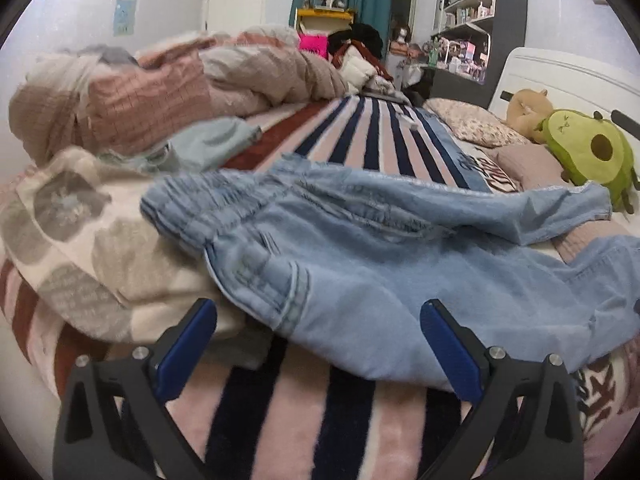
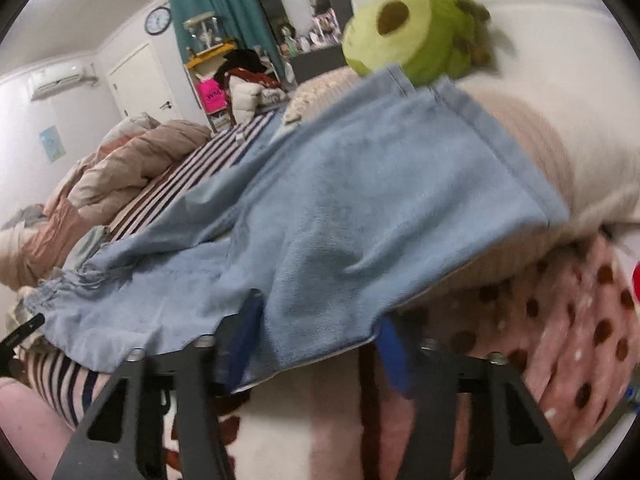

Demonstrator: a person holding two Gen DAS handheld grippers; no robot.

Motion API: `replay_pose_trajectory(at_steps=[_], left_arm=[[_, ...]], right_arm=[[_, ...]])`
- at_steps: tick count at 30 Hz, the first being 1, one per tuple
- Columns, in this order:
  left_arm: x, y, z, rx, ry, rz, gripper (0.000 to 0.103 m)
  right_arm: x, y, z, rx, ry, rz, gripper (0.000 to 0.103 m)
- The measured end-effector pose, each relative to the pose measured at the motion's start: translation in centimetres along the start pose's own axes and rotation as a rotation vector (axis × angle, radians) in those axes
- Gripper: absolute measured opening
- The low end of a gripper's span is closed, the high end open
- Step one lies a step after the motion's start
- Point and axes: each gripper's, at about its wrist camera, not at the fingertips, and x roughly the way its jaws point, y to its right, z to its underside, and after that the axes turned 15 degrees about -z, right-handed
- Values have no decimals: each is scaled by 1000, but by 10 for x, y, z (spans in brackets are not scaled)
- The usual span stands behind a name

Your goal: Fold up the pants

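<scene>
Pale blue denim pants [image 1: 360, 248] lie spread across the striped blanket [image 1: 360, 140] on the bed. The left gripper [image 1: 318, 344] stands wide apart at their waist edge, holding nothing. The right gripper [image 2: 320, 344] has a fold of leg between its blue pads, apparently pinched, though blur obscures contact. An avocado plush [image 2: 416, 28] sits beyond.

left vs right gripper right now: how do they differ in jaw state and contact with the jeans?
The left gripper stands wide open; the right gripper has narrower jaws. The left gripper's pads are bare, with the jeans edge lying between the fingers untouched; the right gripper has a fold of the jeans' lower edge between its pads, though blur hides whether they pinch it. Both have blue pads on black fingers and point at the same light-blue jeans on the striped blanket.
</scene>
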Motion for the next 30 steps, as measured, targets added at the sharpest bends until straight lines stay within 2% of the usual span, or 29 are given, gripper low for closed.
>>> replay_pose_trajectory(at_steps=[2, 5, 7, 10, 12, 15, 22, 30], left_arm=[[4, -1, 4, -8, -22, 29, 99], [7, 1, 1, -20, -4, 46, 80], [13, 4, -5, -27, -12, 61, 75], [20, 10, -12, -23, -17, 47, 56], [22, 10, -16, -28, -15, 25, 29], [18, 10, -24, -17, 13, 15, 17], [4, 17, -54, 38, 88, 35, 13], [1, 27, -109, 59, 173, 39, 12]], right_arm=[[0, -5, -3, -6, 10, -33, 38], [2, -9, -7, -27, 12, -42, 20], [3, -12, -10, -43, 12, -39, 17], [5, -17, -17, -50, 18, -52, 16], [5, -18, -20, -56, 24, -60, 16], [4, -18, -25, -63, 32, -73, 16], [13, -22, -47, -115, 39, -97, 11], [31, -41, -104, -239, 38, -90, 10]])
